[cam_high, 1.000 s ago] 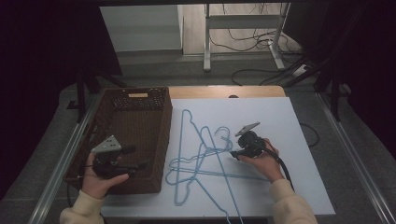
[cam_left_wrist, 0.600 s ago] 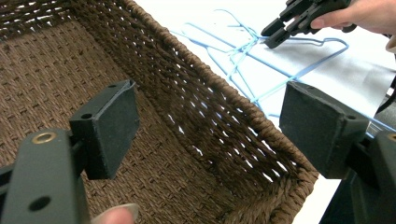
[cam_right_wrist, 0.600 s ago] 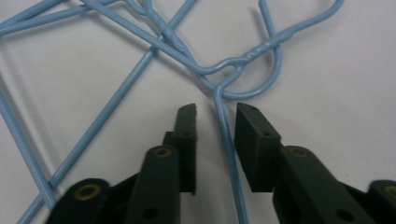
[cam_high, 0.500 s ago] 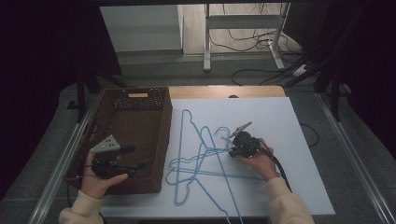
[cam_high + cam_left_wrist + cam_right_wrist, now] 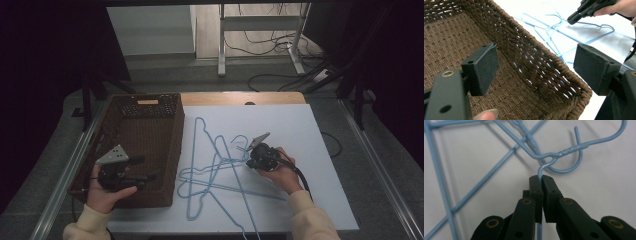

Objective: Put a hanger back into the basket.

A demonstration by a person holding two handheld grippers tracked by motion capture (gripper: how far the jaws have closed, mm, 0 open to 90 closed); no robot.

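Observation:
Several light-blue wire hangers (image 5: 215, 165) lie tangled on the white tabletop (image 5: 300, 130). My right gripper (image 5: 247, 150) sits at their right side, and its jaws have just been closing. They are now shut on a thin blue wire of one hanger (image 5: 564, 152), just below its twisted neck and hook, as the right gripper (image 5: 541, 178) view shows close up. My left gripper (image 5: 146, 167) hovers over the front of a brown wicker basket (image 5: 177, 145). The left gripper (image 5: 536, 67) is wide open with nothing between its pads (image 5: 485, 67).
The wicker basket (image 5: 544, 50) holds nothing that I can see and stands along the table's left side. In the left gripper view the right gripper (image 5: 572, 19) shows beyond the basket rim, over the hangers (image 5: 554, 30). Cables and a metal stand lie on the floor behind the table.
The right gripper has edged slightly left onto the hangers' hooks. The left gripper has stayed over the basket.

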